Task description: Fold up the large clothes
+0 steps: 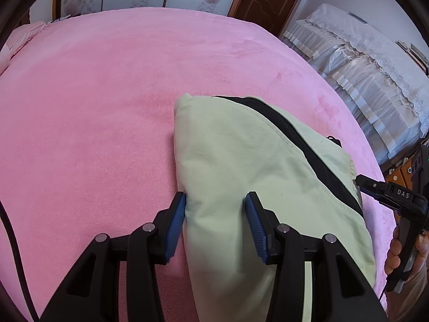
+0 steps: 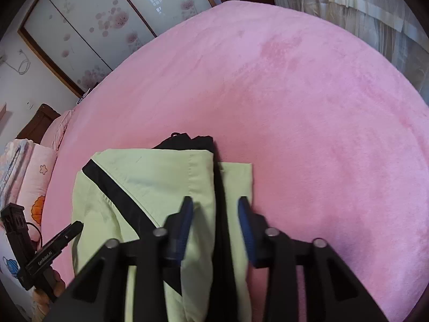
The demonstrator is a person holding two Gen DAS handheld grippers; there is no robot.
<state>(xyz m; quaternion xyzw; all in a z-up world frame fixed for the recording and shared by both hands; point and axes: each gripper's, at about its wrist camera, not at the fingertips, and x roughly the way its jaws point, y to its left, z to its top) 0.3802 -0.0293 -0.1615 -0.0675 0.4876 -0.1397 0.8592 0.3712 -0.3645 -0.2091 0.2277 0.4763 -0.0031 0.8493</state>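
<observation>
Pale green cotton-like cloth with a black stripe forms the folded garment (image 1: 241, 166), laid near the front of the pink bed (image 1: 93, 94). In the left wrist view, the left gripper (image 1: 215, 224) is partly closed on its near left edge, pads pressing the soft, light fabric; the long axis runs near to far. In the right wrist view, the right gripper (image 2: 215, 226) straddles the right edge, jaws half open; whether the cloth is pinched cannot be told. Layered edges are judged the best hold.
</observation>
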